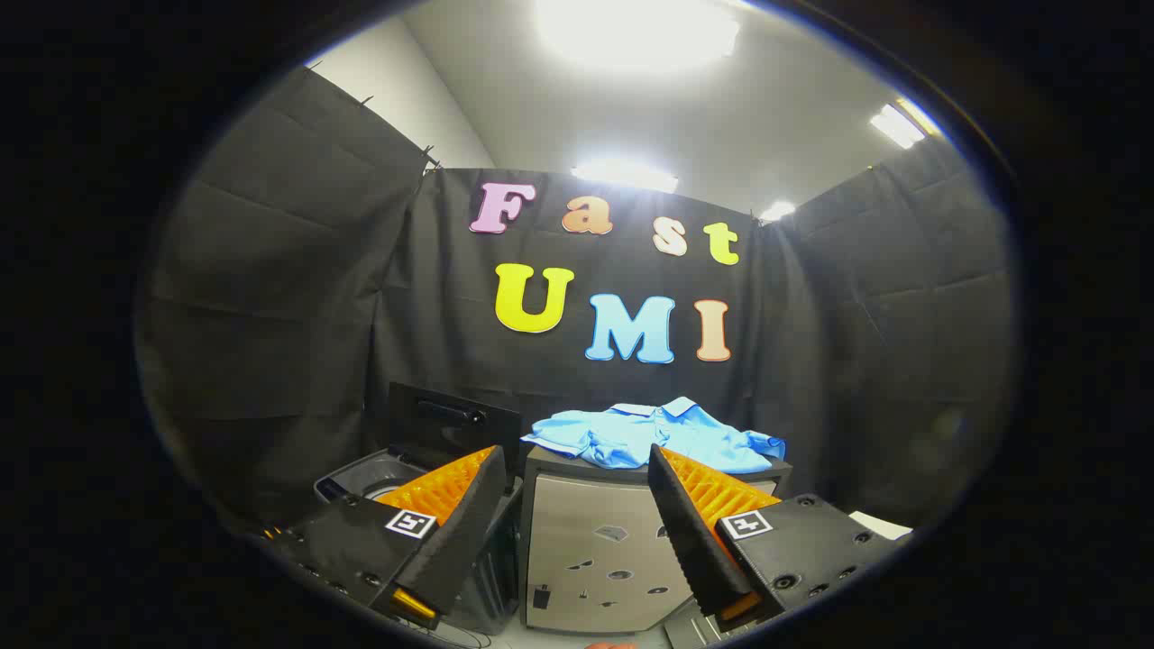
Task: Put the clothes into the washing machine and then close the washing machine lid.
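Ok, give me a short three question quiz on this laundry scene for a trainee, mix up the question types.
1. True or false: the blue shirt is already inside the washing machine.
2. Multiple choice: the washing machine lid is A) raised open, B) closed flat, C) lying on the floor.
3. Fill in: the gripper jaws are ____, with nothing between them.

Key:
1. False. It lies spread on top of the grey cabinet, beyond the jaws.
2. A. It stands raised behind the tub, beside the cabinet.
3. Open.
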Demonstrator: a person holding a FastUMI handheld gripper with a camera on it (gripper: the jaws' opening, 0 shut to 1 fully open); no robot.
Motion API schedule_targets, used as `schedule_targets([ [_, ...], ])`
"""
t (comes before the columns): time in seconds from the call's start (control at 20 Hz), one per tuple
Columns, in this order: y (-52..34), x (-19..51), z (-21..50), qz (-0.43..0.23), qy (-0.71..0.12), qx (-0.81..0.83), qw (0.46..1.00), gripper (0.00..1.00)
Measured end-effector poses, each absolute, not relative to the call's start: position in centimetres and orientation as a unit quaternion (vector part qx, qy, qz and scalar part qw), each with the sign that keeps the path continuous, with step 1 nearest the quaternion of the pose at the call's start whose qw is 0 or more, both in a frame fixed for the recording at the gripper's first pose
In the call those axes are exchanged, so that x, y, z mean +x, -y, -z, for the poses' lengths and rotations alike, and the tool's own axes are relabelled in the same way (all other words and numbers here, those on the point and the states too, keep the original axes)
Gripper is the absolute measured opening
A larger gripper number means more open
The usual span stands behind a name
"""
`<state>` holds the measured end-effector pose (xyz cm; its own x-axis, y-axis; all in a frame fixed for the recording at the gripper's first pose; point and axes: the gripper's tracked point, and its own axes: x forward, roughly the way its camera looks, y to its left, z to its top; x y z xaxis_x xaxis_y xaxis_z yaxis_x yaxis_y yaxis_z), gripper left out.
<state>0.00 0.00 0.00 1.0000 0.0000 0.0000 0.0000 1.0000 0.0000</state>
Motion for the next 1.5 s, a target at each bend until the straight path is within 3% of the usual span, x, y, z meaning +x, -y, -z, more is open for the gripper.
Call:
schedule_targets([
  [1.05,-1.9,0.2,0.4,-0.019,-0.013,-0.009,1.0,0.99],
  [1.5,-1.1,1.6,-2.7,-0.009,-0.018,0.004,1.0,0.98],
])
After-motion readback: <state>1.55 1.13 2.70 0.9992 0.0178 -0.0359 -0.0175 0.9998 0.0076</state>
